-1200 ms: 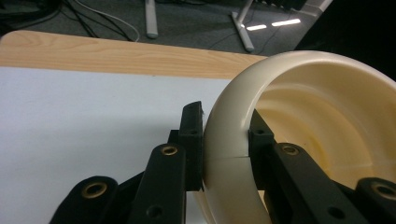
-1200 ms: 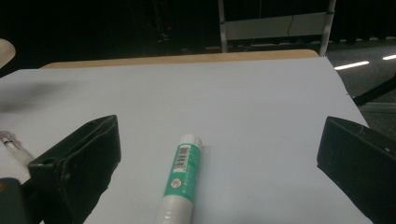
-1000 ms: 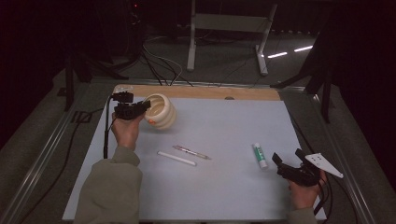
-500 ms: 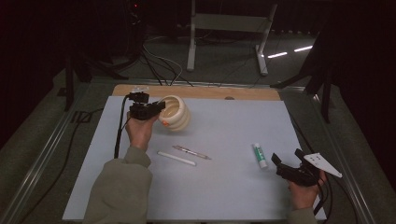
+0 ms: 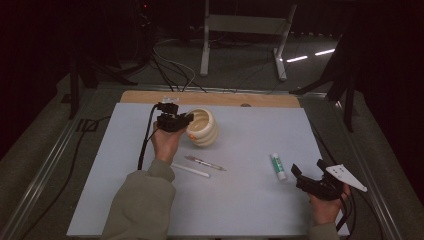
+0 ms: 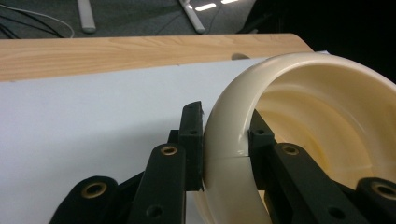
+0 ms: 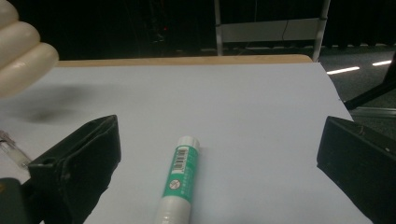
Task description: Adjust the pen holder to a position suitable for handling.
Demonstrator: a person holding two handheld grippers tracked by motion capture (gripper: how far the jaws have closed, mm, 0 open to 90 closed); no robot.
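Note:
A cream ribbed cup (image 5: pixel 206 129) hangs tilted over the back left of the white mat, its mouth turned toward my left gripper (image 5: pixel 186 120). That gripper (image 6: pixel 226 126) is shut on the cup's rim (image 6: pixel 233 121), one jaw outside and one inside. The cup (image 7: pixel 21 51) also shows at the top left of the right gripper view, with a shadow on the mat beneath it. My right gripper (image 5: pixel 306 169) rests open near the front right corner. A green-and-white glue stick (image 5: pixel 278 166) lies just beyond it, lengthwise between the wide jaws (image 7: pixel 181 179).
A clear pen (image 5: pixel 205 163) and a thin white stick (image 5: pixel 191 170) lie side by side in front of the cup. The white mat (image 5: pixel 250 200) covers a wooden table whose bare edge (image 5: pixel 210 97) shows at the back. A metal frame and cables stand on the floor beyond.
My left gripper has carried the cup to the right and a little nearer to the person. The right gripper and the glue stick have stayed where they were.

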